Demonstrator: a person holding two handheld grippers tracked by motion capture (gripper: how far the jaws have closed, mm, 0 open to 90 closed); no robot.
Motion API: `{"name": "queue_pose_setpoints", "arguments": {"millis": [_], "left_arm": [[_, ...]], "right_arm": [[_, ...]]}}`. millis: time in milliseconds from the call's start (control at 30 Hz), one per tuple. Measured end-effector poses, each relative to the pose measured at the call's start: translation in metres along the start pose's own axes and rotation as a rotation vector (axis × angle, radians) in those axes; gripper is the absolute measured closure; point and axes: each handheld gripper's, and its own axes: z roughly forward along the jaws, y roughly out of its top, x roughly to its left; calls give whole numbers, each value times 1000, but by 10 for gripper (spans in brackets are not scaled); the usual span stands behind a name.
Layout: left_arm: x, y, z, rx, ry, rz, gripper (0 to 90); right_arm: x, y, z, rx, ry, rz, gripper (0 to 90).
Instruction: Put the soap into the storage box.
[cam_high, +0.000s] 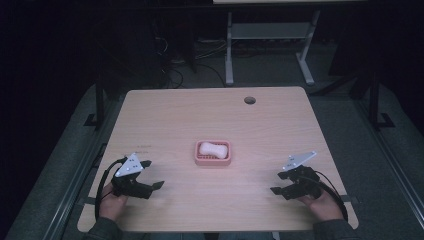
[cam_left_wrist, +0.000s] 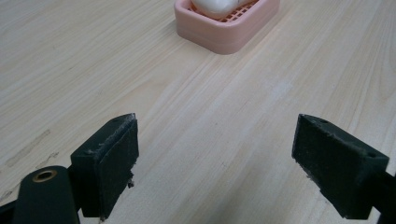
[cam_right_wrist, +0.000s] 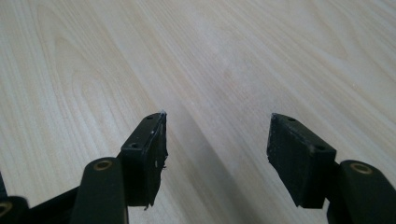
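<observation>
Pale wood-grain counter (cam_high: 165, 120), rounded corners, a round cable hole (cam_high: 249, 100) near the far edge right of centre. Near the middle, a pink dish (cam_high: 213, 160) flat on the wood, holding a white soap (cam_high: 211, 148). Small dark print (cam_high: 143, 146) on the surface left of the dish. Faint scuffs in the grain at the near left, in the left gripper view.
</observation>
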Motion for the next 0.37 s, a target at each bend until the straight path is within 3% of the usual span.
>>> {"name": "queue_pose_setpoints", "arguments": {"millis": [367], "left_arm": [[0, 1, 0, -2, -1, 7, 141]], "right_arm": [[7, -13, -8, -27, -10, 16, 368]]}}
